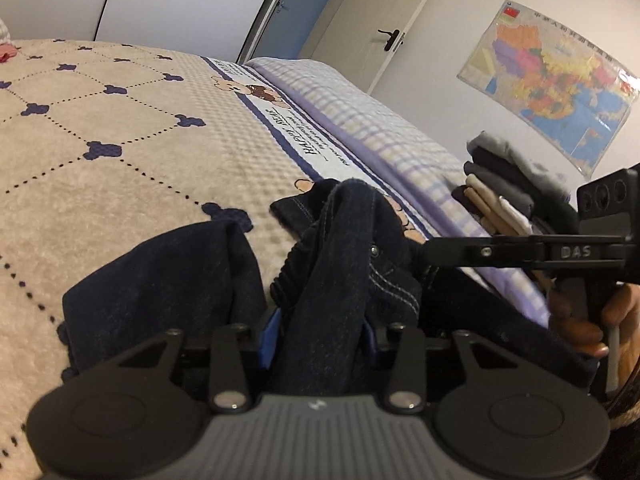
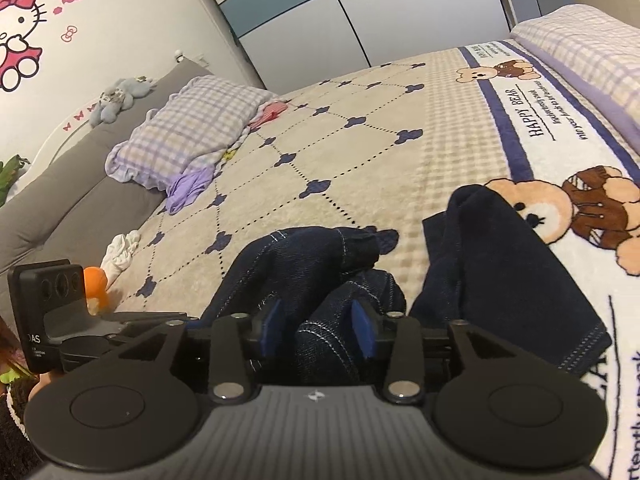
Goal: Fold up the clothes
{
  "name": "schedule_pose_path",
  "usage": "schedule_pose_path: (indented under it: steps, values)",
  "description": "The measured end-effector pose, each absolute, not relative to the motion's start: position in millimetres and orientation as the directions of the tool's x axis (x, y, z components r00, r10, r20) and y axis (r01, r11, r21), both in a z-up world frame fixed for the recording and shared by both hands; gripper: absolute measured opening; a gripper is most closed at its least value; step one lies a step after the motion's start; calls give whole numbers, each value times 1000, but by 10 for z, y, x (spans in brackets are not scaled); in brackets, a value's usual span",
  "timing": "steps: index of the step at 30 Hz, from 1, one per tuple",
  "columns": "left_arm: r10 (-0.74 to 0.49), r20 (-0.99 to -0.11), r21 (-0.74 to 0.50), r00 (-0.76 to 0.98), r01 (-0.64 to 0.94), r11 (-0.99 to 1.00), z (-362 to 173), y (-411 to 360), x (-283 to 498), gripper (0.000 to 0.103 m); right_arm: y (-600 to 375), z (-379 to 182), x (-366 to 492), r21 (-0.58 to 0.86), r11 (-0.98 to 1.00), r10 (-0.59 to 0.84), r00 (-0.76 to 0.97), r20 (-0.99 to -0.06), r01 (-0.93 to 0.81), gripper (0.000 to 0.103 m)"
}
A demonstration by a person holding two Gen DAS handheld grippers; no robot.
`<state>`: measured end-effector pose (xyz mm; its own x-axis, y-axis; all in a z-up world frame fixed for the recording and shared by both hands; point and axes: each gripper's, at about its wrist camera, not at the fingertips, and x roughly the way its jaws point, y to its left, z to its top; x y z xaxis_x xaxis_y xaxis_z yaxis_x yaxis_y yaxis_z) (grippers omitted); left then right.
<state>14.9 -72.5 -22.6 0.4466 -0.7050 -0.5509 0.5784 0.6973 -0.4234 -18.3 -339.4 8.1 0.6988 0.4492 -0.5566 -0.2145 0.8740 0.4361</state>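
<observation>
Dark blue jeans (image 1: 340, 248) lie bunched on the beige bed blanket (image 1: 120, 152). My left gripper (image 1: 320, 340) is shut on a thick fold of the denim that rises between its blue pads (image 1: 270, 336). From the right, the other gripper (image 1: 424, 250) reaches in to the waistband near a rivet, held by a hand (image 1: 580, 320). In the right wrist view my right gripper (image 2: 318, 330) is shut on a stitched bunch of the jeans (image 2: 304, 264), while a loose trouser leg (image 2: 500, 272) drapes to the right. The left tool (image 2: 52, 316) shows at the left edge.
A stack of folded clothes (image 1: 508, 188) sits on the checked quilt (image 1: 360, 120) at the right. A checked pillow (image 2: 188, 128), purple cloth (image 2: 188, 188), white cloth (image 2: 120, 256), an orange object (image 2: 96, 284) and a grey headboard cushion (image 2: 80, 184) lie at the bed's left. Bear-print blanket border (image 2: 540, 152) runs right.
</observation>
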Motion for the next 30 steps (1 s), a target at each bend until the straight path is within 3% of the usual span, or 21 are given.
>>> schedule_pose_path:
  steps: [4, 6, 10, 11, 12, 13, 14, 21, 26, 30]
  values:
    - [-692, -558, -400, 457, 582, 708, -227, -732, 125, 27, -3395, -4, -193, 407, 889, 436, 657, -615, -209, 51]
    - [-681, -559, -390, 473, 575, 719, -228, -728, 126, 14, -3401, -49, -186, 383, 903, 413, 640, -648, -195, 52]
    - [-629, -564, -357, 535, 529, 770, -224, -709, 144, 12, -3446, -130, -176, 370, 916, 383, 615, -689, -156, 51]
    - [-620, -562, -353, 547, 520, 778, -216, -698, 153, 11, -3457, -156, -169, 372, 916, 381, 608, -697, -147, 48]
    - [-612, -557, -346, 562, 513, 786, -197, -685, 167, 9, -3458, -179, -162, 379, 914, 386, 598, -702, -146, 31]
    - [-604, -548, -339, 579, 507, 793, -168, -666, 180, 9, -3454, -190, -168, 384, 911, 393, 595, -701, -149, 23]
    - [-596, -536, -334, 599, 498, 801, -130, -634, 201, 8, -3444, -189, -174, 389, 908, 398, 601, -693, -153, 22]
    - [-526, -441, -306, 727, 429, 850, 140, -403, 351, 7, -3425, 33, -344, 480, 833, 515, 702, -492, -275, 18]
    - [-470, -441, -307, 765, 363, 879, 113, -271, 528, 7, -3308, 246, -490, 482, 791, 564, 756, -334, -377, 18]
    - [-432, -462, -321, 775, 308, 896, 39, -186, 676, 8, -3121, 262, -465, 495, 756, 608, 740, -288, -429, 18]
